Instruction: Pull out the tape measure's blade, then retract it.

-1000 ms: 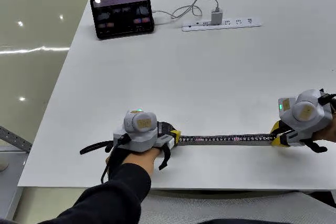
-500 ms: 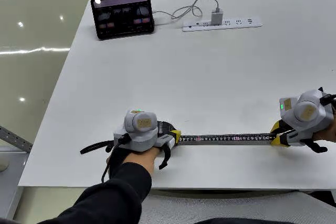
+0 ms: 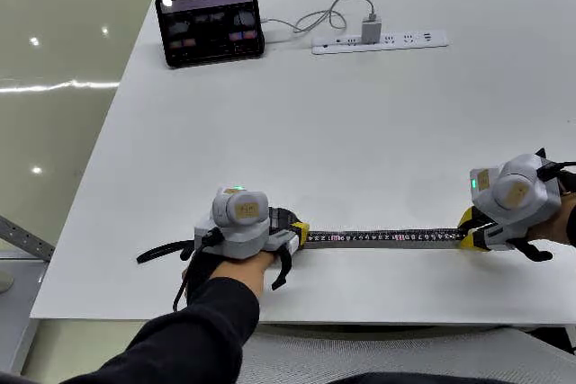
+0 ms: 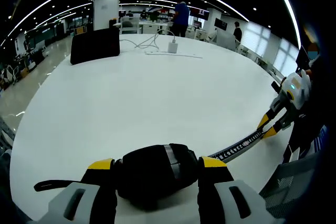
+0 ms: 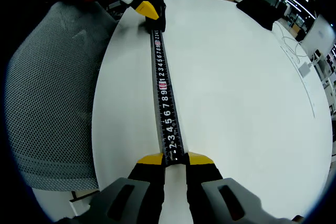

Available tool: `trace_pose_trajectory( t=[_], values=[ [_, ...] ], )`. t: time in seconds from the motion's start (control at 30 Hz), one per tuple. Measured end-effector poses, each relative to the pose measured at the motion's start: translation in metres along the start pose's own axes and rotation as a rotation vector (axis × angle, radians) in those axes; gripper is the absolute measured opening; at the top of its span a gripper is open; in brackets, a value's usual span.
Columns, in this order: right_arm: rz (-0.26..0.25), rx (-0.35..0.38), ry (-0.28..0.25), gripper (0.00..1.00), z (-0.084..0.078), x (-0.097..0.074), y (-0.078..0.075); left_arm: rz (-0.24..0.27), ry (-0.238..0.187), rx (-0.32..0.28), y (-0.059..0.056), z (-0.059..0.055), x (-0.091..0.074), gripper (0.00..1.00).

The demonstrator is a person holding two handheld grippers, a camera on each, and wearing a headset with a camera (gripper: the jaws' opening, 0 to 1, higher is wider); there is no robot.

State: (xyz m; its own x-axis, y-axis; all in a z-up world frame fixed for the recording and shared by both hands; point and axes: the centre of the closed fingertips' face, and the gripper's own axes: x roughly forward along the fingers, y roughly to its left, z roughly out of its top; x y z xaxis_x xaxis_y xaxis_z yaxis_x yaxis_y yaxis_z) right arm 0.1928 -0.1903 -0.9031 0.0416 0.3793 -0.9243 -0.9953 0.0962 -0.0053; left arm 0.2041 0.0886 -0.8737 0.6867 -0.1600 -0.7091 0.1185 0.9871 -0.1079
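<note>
The black tape measure case [image 4: 157, 174] rests on the white table [image 3: 360, 132], and my left gripper [image 4: 157, 162] is shut on it; in the head view this gripper [image 3: 293, 233] is at the near left. The black blade [image 3: 387, 238] with white numbers runs rightward along the table's near edge to my right gripper [image 3: 466, 231]. In the right gripper view the blade [image 5: 164, 93] stretches from the far case [image 5: 156, 20] to my right gripper [image 5: 170, 159], which is shut on the blade's tip. The right gripper [image 4: 270, 125] also appears in the left gripper view.
A dark tablet [image 3: 210, 24] stands at the back left of the table. Beside it lies a white power strip [image 3: 380, 40] with a charger and cable. A grey mesh chair [image 5: 47, 93] sits just off the table's near edge. People stand far off in the room.
My right gripper has shifted slightly left, toward the case, with the blade tip in it. The left gripper and case have stayed put.
</note>
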Motion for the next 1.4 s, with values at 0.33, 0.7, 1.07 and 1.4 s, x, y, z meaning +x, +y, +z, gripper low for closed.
trace_pose_trajectory(
  t=[0.33, 0.7, 1.07, 1.4],
  values=[
    [0.004, 0.010, 0.006, 0.10, 0.010, 0.004, 0.001, 0.001, -0.004, 0.009, 0.000, 0.000, 0.001, 0.58],
    [0.001, 0.025, 0.005, 0.10, 0.018, 0.008, 0.002, 0.006, -0.018, 0.017, 0.000, 0.000, 0.001, 0.58],
    [-0.007, 0.018, 0.002, 0.10, 0.027, 0.012, 0.004, 0.009, -0.029, 0.020, 0.000, 0.000, 0.000, 0.58],
    [-0.013, 0.031, -0.011, 0.10, 0.032, 0.013, 0.005, 0.005, -0.035, 0.019, 0.000, 0.000, 0.001, 0.58]
  ],
)
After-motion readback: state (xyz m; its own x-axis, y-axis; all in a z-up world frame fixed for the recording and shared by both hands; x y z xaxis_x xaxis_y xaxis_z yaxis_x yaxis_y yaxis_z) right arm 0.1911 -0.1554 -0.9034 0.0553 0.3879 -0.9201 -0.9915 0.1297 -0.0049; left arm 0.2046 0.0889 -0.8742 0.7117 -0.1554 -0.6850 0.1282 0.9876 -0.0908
